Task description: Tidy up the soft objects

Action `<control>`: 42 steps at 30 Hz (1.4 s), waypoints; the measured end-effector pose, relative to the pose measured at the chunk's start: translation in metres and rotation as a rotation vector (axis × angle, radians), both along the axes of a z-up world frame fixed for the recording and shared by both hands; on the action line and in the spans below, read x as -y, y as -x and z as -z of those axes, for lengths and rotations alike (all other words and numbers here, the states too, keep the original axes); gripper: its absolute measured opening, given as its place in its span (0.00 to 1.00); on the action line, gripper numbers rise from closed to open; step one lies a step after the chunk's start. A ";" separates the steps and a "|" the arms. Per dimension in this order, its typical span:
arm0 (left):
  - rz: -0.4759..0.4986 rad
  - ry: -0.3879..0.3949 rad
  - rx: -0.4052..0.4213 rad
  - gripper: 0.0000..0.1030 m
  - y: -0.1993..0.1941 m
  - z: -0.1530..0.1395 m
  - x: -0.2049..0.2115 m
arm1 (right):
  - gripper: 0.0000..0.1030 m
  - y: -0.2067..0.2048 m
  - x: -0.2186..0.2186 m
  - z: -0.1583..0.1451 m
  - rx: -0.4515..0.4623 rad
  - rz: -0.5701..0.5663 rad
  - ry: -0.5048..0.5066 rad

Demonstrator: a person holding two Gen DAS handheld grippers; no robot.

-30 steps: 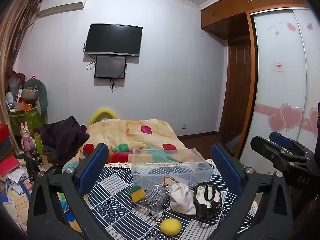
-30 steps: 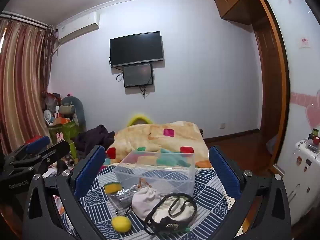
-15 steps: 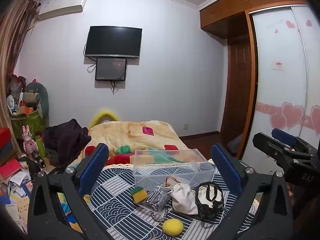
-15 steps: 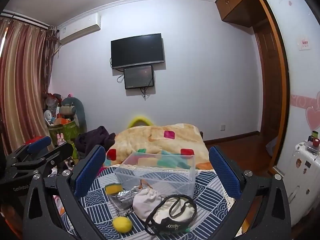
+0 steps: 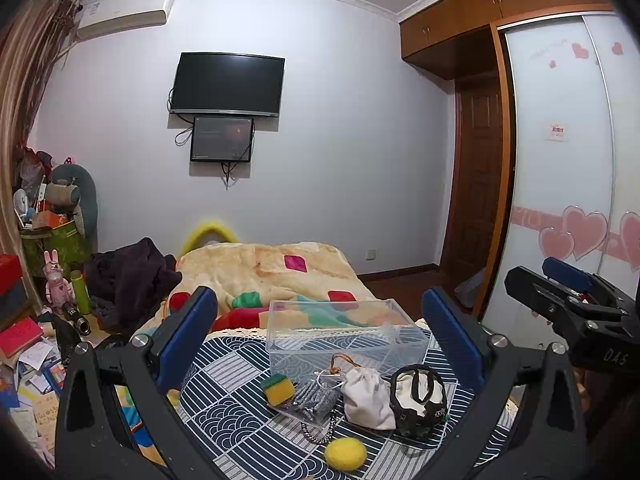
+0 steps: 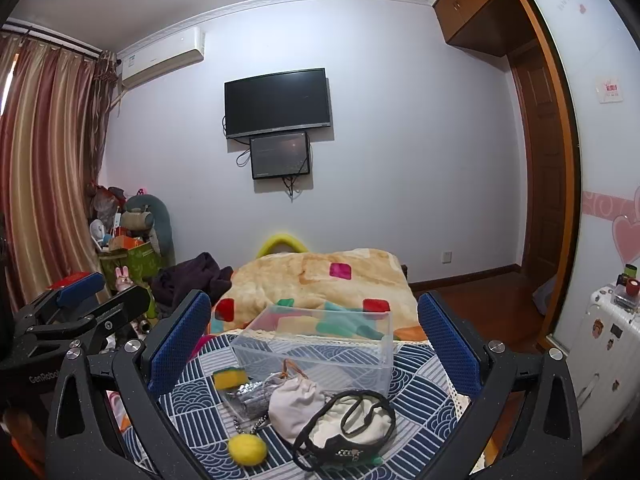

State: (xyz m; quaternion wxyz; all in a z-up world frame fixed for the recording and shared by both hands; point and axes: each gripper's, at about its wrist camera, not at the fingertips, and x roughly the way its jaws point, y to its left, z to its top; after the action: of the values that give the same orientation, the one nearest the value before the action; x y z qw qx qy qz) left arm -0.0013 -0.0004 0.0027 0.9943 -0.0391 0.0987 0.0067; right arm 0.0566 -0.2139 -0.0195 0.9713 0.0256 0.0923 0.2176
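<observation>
On a table with a navy patterned cloth [image 5: 224,420] stands a clear plastic box [image 5: 344,334], also in the right wrist view [image 6: 320,340]. In front of it lie a yellow-green sponge [image 5: 279,389], a clear packet of grey items [image 5: 310,398], a white drawstring pouch [image 5: 366,398], a small black-and-white bag [image 5: 418,400] and a yellow fuzzy ball [image 5: 345,455]. My left gripper [image 5: 320,344] is open and empty, held above the near table edge. My right gripper [image 6: 314,344] is open and empty too, to the right of the left one.
Beyond the table is a bed with a yellow patchwork blanket [image 5: 264,272] and dark clothes [image 5: 128,276]. Clutter of boxes, toys and papers [image 5: 36,320] fills the left floor. A wardrobe with heart decals [image 5: 560,200] stands at right; a white suitcase [image 6: 600,360] is near it.
Both grippers have shifted only slightly; the view has drifted a little and the objects sit marginally lower in frame. Nothing was grasped or moved.
</observation>
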 end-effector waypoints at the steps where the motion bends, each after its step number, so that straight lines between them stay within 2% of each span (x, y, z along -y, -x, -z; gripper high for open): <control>1: 0.001 -0.001 -0.002 1.00 -0.001 0.000 0.000 | 1.00 0.000 0.000 0.000 0.000 0.000 0.000; 42: -0.004 0.000 -0.005 1.00 -0.002 0.008 0.001 | 1.00 0.003 -0.003 0.002 0.008 -0.006 0.002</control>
State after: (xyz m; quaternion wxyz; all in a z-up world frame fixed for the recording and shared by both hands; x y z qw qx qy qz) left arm 0.0004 -0.0016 -0.0050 0.9941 -0.0392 0.1009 0.0088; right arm 0.0540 -0.2105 -0.0210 0.9711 0.0235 0.0887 0.2203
